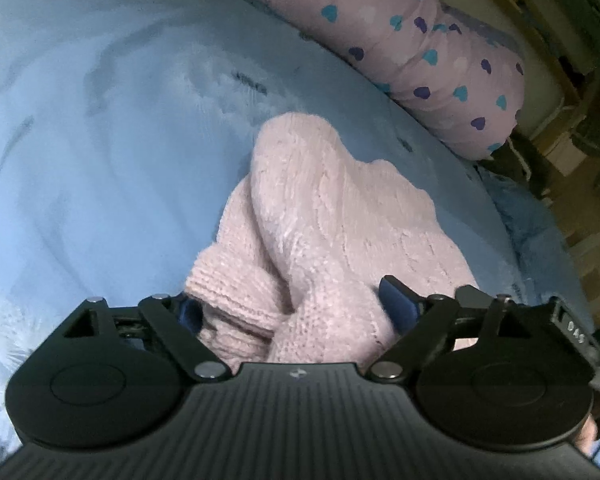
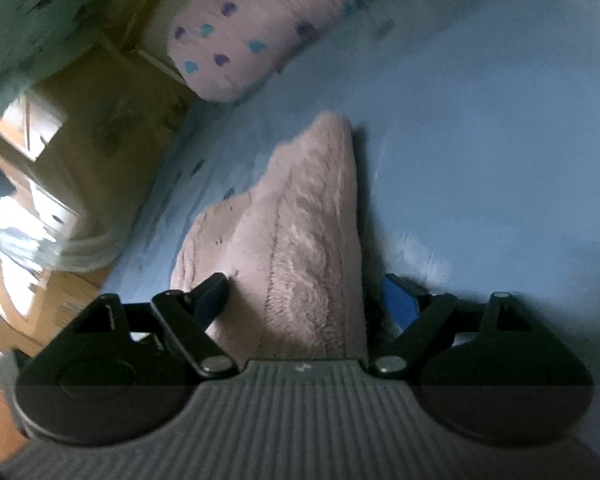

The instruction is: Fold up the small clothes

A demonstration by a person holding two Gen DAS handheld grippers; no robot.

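Observation:
A small pale pink knitted garment (image 1: 324,216) lies bunched on a light blue bedspread (image 1: 100,140). My left gripper (image 1: 296,308) has its blue-padded jaws wide apart with the knit's ribbed edge lying between them. In the right wrist view the same pink knit (image 2: 300,232) rises in a ridge between the jaws of my right gripper (image 2: 304,300), which also stand wide apart on either side of the fabric. Neither gripper pinches the cloth.
A pink bolster pillow with blue and purple hearts (image 1: 412,48) lies along the far edge of the bed; it also shows in the right wrist view (image 2: 260,28). Wooden furniture (image 2: 60,168) stands beyond the bed's edge.

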